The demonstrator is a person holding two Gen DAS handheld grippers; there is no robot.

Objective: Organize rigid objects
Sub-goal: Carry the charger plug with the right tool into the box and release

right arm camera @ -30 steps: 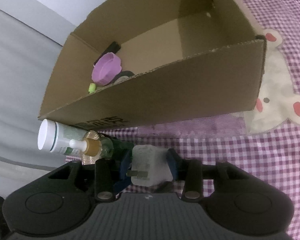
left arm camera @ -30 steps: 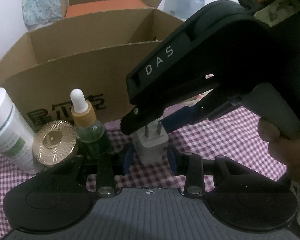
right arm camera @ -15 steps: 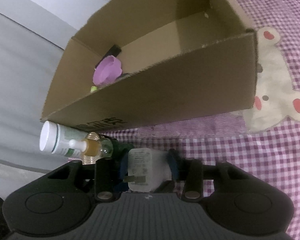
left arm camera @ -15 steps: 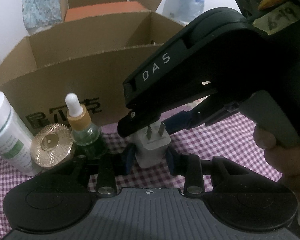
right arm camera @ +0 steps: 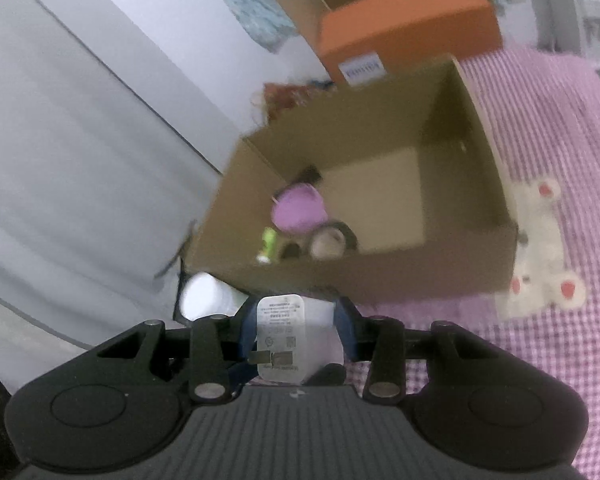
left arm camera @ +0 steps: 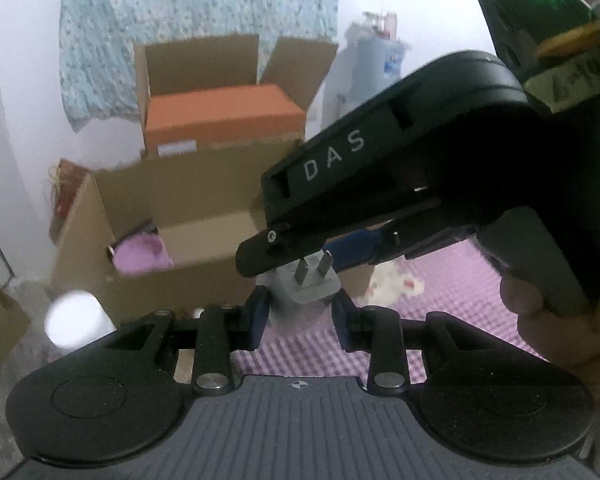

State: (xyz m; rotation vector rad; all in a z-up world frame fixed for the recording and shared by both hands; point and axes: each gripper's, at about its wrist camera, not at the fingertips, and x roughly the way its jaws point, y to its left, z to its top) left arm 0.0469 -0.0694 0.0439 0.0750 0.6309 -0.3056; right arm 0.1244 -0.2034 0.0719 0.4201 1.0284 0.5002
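Observation:
A white charger plug (left arm camera: 302,290) with two metal prongs is pinched from two sides. My left gripper (left arm camera: 300,312) is shut on its body, prongs pointing up. My right gripper (right arm camera: 298,328) is shut on the same charger plug (right arm camera: 288,332), label side facing the camera. In the left wrist view the right tool's black body (left arm camera: 400,168) crosses above the plug, with a hand on its handle at the right. Beyond stands an open cardboard box (right arm camera: 420,276), seen from above; it holds a purple lid-like item (right arm camera: 298,208), a green piece (right arm camera: 269,242) and a tape roll (right arm camera: 330,240).
A white bottle (right arm camera: 204,300) stands by the box's near left corner. A bear-shaped white cloth (right arm camera: 540,248) lies on the purple checked cover (right arm camera: 560,360) right of the box. Behind sits another carton with an orange box (left arm camera: 220,116). A pale wall is at the left.
Both grippers have risen together with the charger still held between them. The box's inside has come into view, and the dropper bottle and gold lid have dropped out of sight.

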